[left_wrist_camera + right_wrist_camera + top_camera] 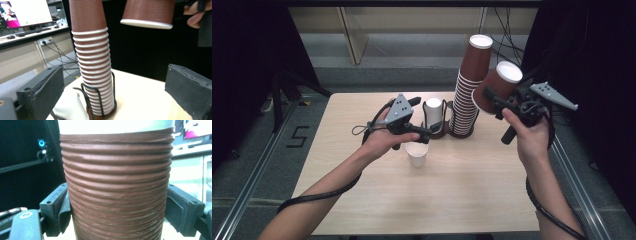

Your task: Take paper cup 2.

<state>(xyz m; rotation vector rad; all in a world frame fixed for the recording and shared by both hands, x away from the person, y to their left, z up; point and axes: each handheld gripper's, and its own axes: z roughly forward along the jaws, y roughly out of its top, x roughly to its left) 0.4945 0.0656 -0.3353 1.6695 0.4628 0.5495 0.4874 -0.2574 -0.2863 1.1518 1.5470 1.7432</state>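
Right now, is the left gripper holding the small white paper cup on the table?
No, the left gripper hovers open above the white paper cup, which stands free.

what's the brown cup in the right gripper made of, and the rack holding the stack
Brown cup: looks like ripple-wall paper, matte, with horizontal corrugated ridges and a white rolled rim. Rack: probably thin metal wire with a black coating, bent into slim loops around the stack.

a pale wooden tabletop [462, 200] stands on grey floor [257, 165]; black curtains [242, 60] hang at both sides, a lit monitor [25, 12] on a desk behind.
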